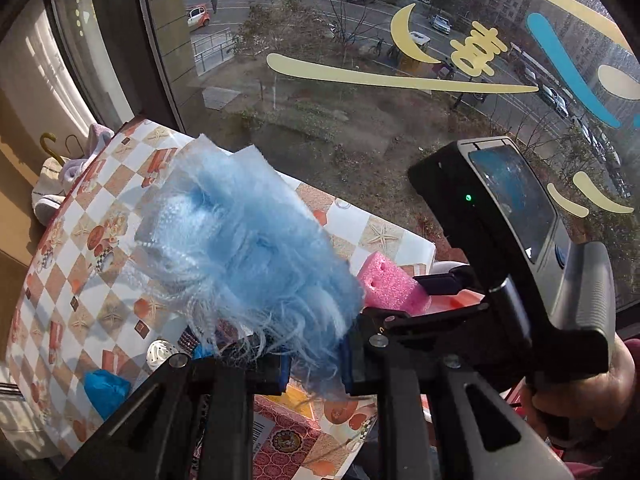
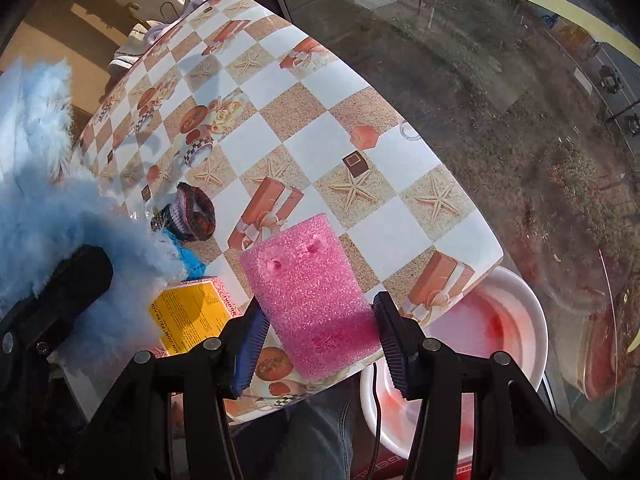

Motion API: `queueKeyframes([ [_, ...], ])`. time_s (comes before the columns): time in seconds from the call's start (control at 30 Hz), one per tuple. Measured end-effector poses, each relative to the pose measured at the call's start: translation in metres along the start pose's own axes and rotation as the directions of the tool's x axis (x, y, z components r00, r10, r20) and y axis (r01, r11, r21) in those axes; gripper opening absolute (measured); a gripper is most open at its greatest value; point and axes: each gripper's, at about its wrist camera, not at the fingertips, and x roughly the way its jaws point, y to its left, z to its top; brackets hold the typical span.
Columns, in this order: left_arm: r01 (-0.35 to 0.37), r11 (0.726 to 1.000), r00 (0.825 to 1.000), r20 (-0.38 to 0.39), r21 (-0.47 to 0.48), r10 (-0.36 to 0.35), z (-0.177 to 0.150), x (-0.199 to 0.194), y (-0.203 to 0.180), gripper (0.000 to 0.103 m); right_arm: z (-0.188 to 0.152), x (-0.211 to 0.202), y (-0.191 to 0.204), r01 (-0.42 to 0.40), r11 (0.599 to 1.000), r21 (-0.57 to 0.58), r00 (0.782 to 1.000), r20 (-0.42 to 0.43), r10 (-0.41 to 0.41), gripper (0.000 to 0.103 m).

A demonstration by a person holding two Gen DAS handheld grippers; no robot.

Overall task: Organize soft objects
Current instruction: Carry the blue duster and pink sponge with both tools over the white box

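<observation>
Left hand-held gripper (image 1: 316, 364) angled steeply down, pinching the fluffy pale-blue fibre tuft (image 1: 248, 240) above the checkered desk (image 2: 320, 148); right hand-held gripper (image 2: 320, 340) tipped downward, clamping the pink foam block (image 2: 316, 296).

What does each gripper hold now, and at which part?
The left gripper holds the blue fluffy piece at its lower edge. The right gripper holds the pink foam block by its two sides, near the lower end.
</observation>
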Motion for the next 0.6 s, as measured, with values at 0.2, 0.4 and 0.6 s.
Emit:
queueKeyframes([
  [0.2,0.059,0.995,0.998,-0.024,0.077,-0.058,-0.042,-0.018,-0.031,0.02,-0.047,-0.004,-0.013,0.027,0.998,0.052,0.999,-0.027,-0.025,0.054],
  [0.4,0.083,0.992,0.996,-0.053,0.098,-0.078,-0.08,-0.027,-0.045,0.02,-0.087,-0.002,-0.009,0.031,0.997,0.068,0.998,-0.049,-0.028,0.054],
  [0.6,0.056,0.994,0.997,-0.052,0.095,-0.051,-0.111,-0.039,-0.043,0.02,-0.117,0.0,0.009,0.03,0.999,0.039,0.998,-0.058,-0.027,0.054],
])
